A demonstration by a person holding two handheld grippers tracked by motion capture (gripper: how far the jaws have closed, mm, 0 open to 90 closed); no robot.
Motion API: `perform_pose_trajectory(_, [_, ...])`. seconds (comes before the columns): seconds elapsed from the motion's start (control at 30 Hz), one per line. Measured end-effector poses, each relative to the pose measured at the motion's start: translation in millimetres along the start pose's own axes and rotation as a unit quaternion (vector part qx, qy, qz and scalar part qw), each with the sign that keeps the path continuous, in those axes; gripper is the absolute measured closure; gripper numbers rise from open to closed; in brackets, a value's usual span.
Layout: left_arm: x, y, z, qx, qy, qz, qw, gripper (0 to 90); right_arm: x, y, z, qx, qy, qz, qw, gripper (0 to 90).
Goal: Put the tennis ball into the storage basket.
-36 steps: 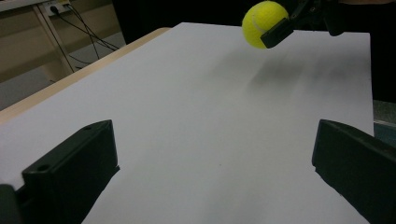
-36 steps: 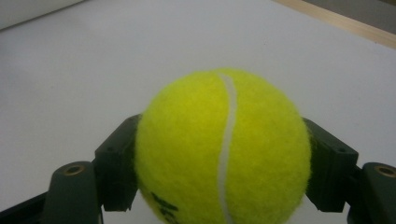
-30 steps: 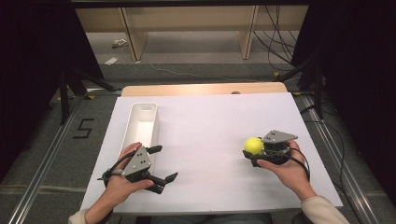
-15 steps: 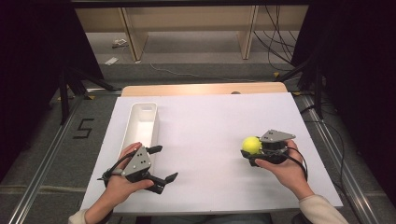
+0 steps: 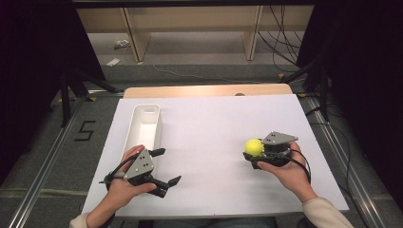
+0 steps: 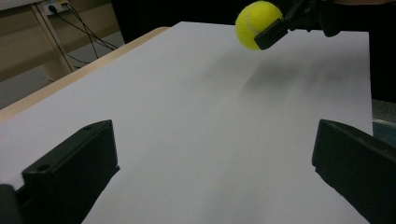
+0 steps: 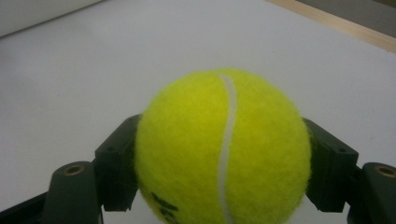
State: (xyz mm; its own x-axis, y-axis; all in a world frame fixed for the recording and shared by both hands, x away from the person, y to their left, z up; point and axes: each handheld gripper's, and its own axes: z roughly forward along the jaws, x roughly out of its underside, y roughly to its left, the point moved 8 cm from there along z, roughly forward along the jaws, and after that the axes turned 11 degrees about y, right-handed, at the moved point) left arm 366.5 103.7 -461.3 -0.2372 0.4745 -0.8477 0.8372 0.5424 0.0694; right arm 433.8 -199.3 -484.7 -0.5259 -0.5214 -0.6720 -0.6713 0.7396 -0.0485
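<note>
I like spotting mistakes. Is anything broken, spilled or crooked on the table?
Nothing stands out. The yellow felt tennis ball sits whole between the right tongs, the long white plastic bin stands upright, and the left tongs are open over bare white table.

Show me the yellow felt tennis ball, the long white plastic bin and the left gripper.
yellow felt tennis ball (image 7: 224, 149): right gripper view, on its white seam.
long white plastic bin (image 5: 135, 124): high view, on its left rim.
left gripper (image 5: 164, 166): high view, midway between its open jaws' tips.

a black "5" is marked on the floor (image 5: 84, 130); the tennis ball's (image 7: 224, 149) print is unreadable.
</note>
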Motion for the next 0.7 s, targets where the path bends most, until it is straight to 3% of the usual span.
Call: perform_pose_trajectory(0.7, [-0.3,-0.1,-0.3,0.001,-0.001,0.0,1.0,0.0,-6.1,4.9,4.8,-0.005,-0.001,-0.002,1.0,26.7])
